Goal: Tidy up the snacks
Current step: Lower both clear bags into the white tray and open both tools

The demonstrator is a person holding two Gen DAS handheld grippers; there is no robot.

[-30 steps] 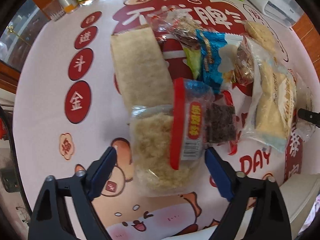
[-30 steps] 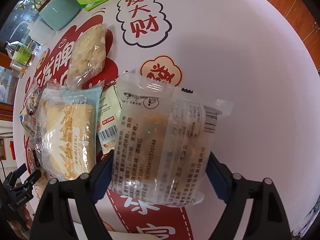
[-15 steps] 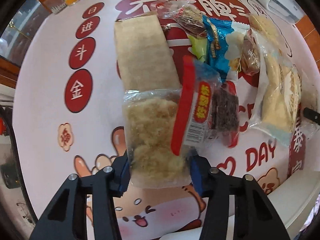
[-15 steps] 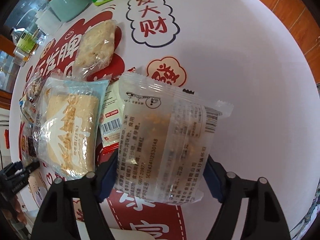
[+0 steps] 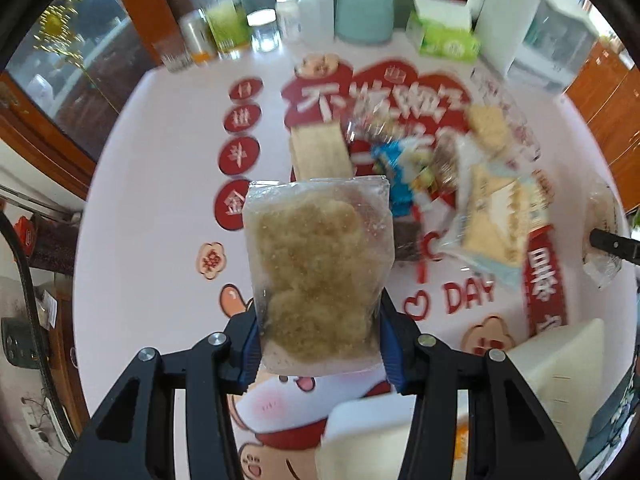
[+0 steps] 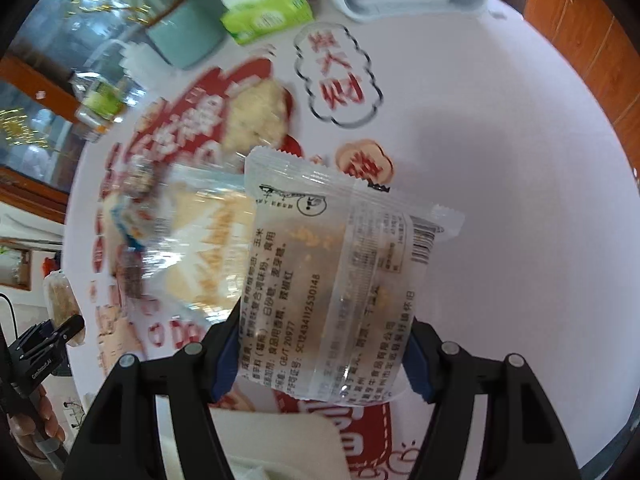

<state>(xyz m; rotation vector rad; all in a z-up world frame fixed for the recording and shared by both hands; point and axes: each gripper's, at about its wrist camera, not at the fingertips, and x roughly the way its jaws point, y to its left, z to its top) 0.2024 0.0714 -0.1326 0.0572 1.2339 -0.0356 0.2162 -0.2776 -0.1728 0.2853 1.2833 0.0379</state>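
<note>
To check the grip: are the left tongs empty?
No, the left tongs squeeze a clear packet of crumbly brown snack between their blue pads.

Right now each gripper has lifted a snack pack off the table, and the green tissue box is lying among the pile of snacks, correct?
Not quite. The tissue box is not in the pile; it stands at the table's far edge beside the teal jar, as the left wrist view shows. The rest holds: the left gripper and the right gripper each hold a lifted pack.

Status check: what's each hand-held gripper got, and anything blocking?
Left hand-held gripper shut on floss-cake packet. Right hand-held gripper, closing, pinches clear printed packet. Both clear of snack pile. Nothing blocking.
</note>
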